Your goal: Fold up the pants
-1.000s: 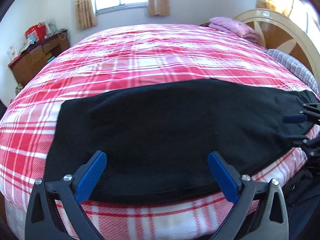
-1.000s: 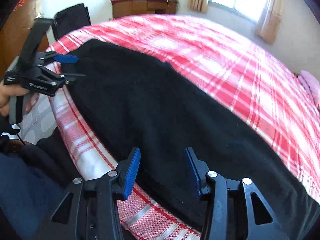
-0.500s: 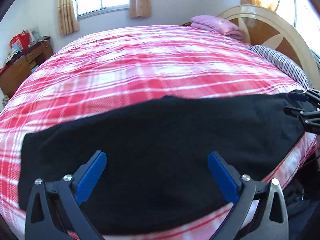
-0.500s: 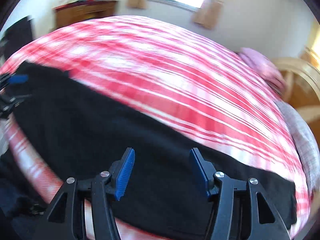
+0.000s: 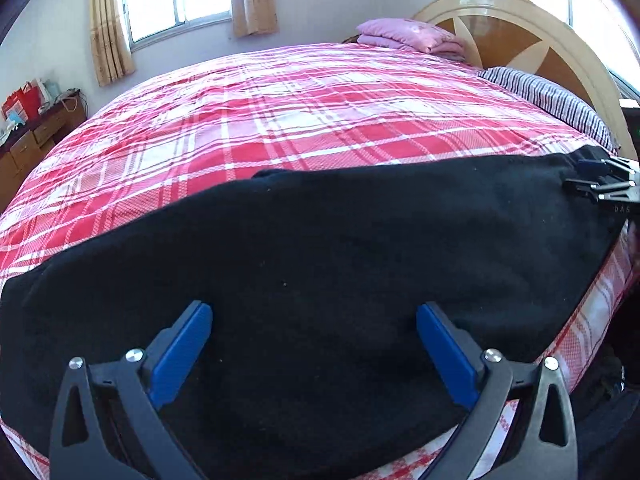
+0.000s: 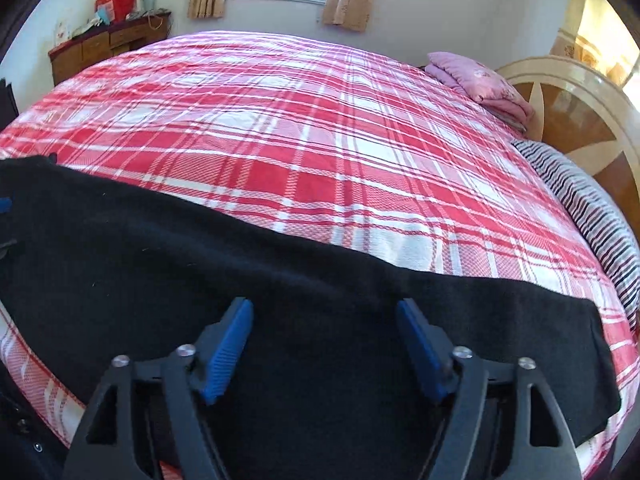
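Observation:
Black pants (image 5: 340, 264) lie flat in a long strip along the near edge of the bed, also in the right wrist view (image 6: 280, 288). My left gripper (image 5: 314, 320) is open, its blue pads spread over the cloth near the near edge, holding nothing. My right gripper (image 6: 324, 316) is open over the pants further right, holding nothing. The right gripper shows at the far right of the left wrist view (image 5: 600, 186), by the end of the pants. A blue tip of the left gripper (image 6: 5, 204) peeks in at the left edge of the right wrist view.
The bed has a red and white plaid cover (image 5: 288, 120). A folded pink blanket (image 5: 408, 36) and a striped pillow (image 5: 552, 96) lie by the round wooden headboard (image 5: 532, 40). A wooden dresser (image 6: 108, 44) stands by the far wall under the window.
Both wrist views have swung toward the headboard and settled. The right gripper's pads stand wider apart than a second ago. The pants lie as before.

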`<action>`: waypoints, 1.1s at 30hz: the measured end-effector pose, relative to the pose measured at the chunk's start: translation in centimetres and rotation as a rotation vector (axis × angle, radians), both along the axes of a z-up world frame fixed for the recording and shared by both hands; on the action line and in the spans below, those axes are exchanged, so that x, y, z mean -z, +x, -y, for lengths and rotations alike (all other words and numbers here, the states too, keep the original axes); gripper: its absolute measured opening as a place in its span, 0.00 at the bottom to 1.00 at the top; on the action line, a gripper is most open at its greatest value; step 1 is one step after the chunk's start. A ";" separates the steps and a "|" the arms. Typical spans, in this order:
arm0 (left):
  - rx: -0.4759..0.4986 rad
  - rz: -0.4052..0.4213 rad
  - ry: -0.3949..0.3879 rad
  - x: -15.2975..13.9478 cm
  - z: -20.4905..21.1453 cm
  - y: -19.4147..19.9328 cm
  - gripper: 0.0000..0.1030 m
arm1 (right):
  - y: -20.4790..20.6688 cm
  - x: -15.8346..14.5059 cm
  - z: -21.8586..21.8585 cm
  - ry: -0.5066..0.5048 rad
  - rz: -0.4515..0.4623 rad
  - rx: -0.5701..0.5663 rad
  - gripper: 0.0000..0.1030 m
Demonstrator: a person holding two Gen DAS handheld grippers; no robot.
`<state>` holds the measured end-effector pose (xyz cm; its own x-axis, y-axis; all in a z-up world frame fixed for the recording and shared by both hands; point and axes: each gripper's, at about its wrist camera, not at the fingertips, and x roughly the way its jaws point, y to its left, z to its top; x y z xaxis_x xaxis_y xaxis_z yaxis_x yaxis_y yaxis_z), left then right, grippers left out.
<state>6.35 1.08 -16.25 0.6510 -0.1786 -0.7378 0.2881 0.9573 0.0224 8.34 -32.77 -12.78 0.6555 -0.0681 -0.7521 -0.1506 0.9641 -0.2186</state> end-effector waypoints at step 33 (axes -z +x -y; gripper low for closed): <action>-0.292 -0.029 -0.032 -3.0 -12.3 2.5 1.00 | -3.5 -3.7 9.0 0.050 0.079 0.161 0.76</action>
